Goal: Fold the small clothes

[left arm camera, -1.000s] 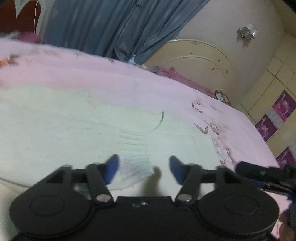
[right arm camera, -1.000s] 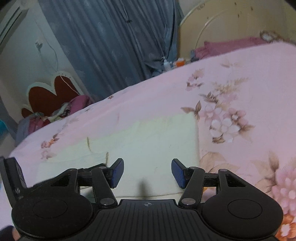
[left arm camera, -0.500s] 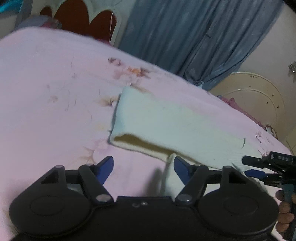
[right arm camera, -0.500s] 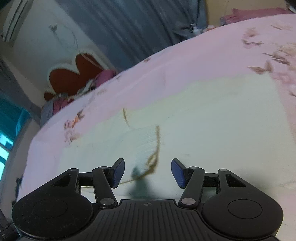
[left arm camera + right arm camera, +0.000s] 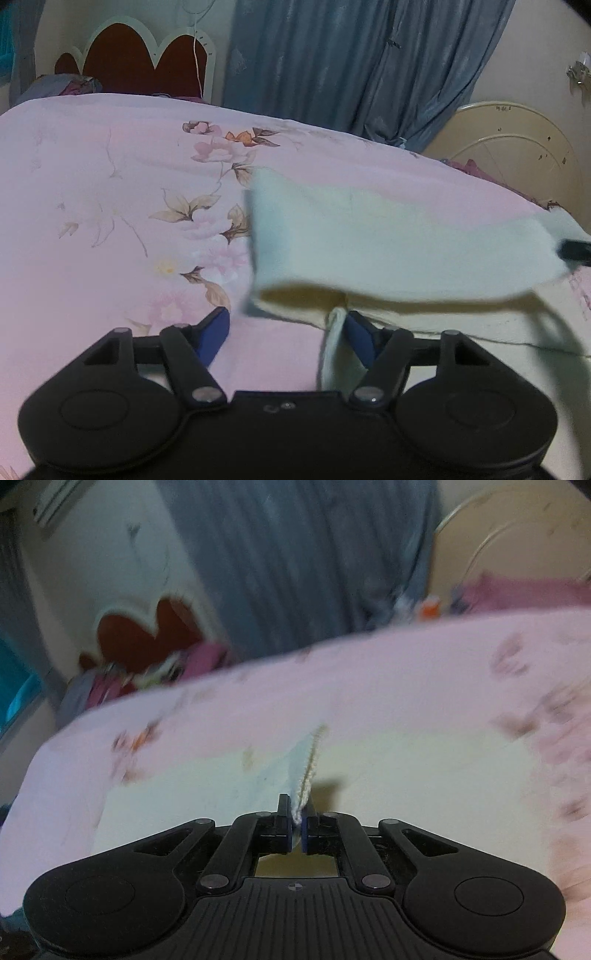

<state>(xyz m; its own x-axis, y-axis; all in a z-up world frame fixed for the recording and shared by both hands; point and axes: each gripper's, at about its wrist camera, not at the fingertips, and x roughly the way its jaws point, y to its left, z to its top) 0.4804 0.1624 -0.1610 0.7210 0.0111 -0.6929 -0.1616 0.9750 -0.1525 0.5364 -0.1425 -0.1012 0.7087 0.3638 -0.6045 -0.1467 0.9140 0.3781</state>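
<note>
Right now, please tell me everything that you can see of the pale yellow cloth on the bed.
The pale yellow cloth looks like a soft, fuzzy knit. It lies on the pink flowered bedsheet, partly doubled over, with its upper layer lifted off the layer beneath. The right gripper is shut on one edge and holds it up. The left gripper is closing: a narrow upright edge stands against one of its blue fingers, not yet pinched.

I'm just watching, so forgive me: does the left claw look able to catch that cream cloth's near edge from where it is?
Probably yes. The left claw is closing, with a strip of the cloth already against its right finger and nothing blocking. The right claw grips another edge.
</note>
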